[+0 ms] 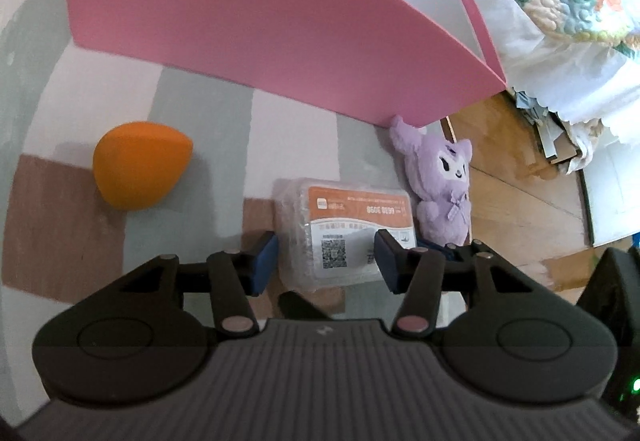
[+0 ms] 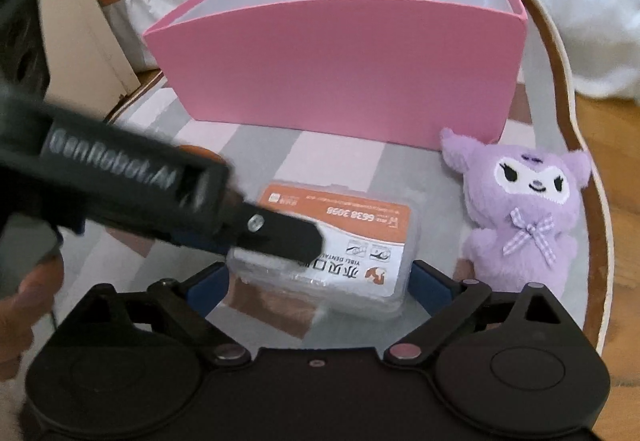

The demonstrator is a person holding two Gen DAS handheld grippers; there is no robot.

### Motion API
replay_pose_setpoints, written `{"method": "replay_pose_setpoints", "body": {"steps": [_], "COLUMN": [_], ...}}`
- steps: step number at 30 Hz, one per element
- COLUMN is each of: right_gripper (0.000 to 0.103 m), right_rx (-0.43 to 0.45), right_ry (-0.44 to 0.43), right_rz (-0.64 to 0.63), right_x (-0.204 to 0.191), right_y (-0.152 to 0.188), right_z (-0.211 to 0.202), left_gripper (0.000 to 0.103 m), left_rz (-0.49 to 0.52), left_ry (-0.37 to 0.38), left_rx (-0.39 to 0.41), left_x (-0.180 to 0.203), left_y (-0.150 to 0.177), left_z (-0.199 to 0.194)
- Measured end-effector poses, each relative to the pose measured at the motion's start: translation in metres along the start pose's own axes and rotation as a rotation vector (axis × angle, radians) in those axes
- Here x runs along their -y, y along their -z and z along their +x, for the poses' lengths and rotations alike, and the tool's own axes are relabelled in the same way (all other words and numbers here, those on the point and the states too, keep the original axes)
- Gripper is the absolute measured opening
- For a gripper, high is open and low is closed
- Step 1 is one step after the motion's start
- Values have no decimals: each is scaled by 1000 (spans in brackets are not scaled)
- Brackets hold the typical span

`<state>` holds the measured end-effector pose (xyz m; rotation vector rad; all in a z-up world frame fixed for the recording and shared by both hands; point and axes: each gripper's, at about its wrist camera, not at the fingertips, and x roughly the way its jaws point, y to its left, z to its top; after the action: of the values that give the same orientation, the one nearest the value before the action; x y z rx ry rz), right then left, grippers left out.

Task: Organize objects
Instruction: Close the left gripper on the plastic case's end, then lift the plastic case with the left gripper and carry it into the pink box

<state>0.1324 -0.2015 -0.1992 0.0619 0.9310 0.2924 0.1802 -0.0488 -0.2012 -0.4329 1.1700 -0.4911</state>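
While the clear plastic floss box (image 2: pixel 332 253) lies flat on the striped surface (image 1: pixel 192 113), it sits at the middle of everything that matters here: orange-and-white label up, its long axis running roughly 9 to 3 o'clock in the right wrist view. From the right claw (image 2: pixel 320 281) it lies dead ahead at 12 o'clock, already between the 2 blue pads (image 2: pixel 208 287). That claw stands wide apart, both pads just clear of the box's short ends and pressing on nothing. By this reading the right hand is the better placed to take it, since closing across the long axis looks like all that is needed.

From 9 o'clock in the same view the left claw (image 1: pixel 326 259) reaches in over the near left corner of the box. Its jaws stand partly apart with the box's near end between them; the 3 o'clock finger overlaps the label, but whether either pad actually presses on the plastic cannot be told, so it probably steadies the box more than grips it.

Outward, a purple plush toy (image 2: pixel 528 213) sits just beside the box at 2 o'clock, an orange egg-shaped sponge (image 1: pixel 140 165) lies well apart at 10 o'clock in the left wrist view, and the open pink bin (image 2: pixel 336 73) stands behind at 12 o'clock, the likely destination.
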Motion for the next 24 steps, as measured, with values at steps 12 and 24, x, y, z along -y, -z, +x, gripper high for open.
{"method": "replay_pose_setpoints", "body": {"steps": [12,24], "right_gripper": [95,95], "right_rx": [-67,-78], "right_ry": [37,-21], "right_rz": [32,-53], "right_x": [-9,-34], "right_y": [-9,0], "right_z": [-11,-68], "left_gripper": [49,49], "left_rz": [35,137], "left_ry": [-19,-35], "left_rx": [-33,-36], "left_x": [10,37], "left_y": [12,42], "left_z": [-27,-90]}}
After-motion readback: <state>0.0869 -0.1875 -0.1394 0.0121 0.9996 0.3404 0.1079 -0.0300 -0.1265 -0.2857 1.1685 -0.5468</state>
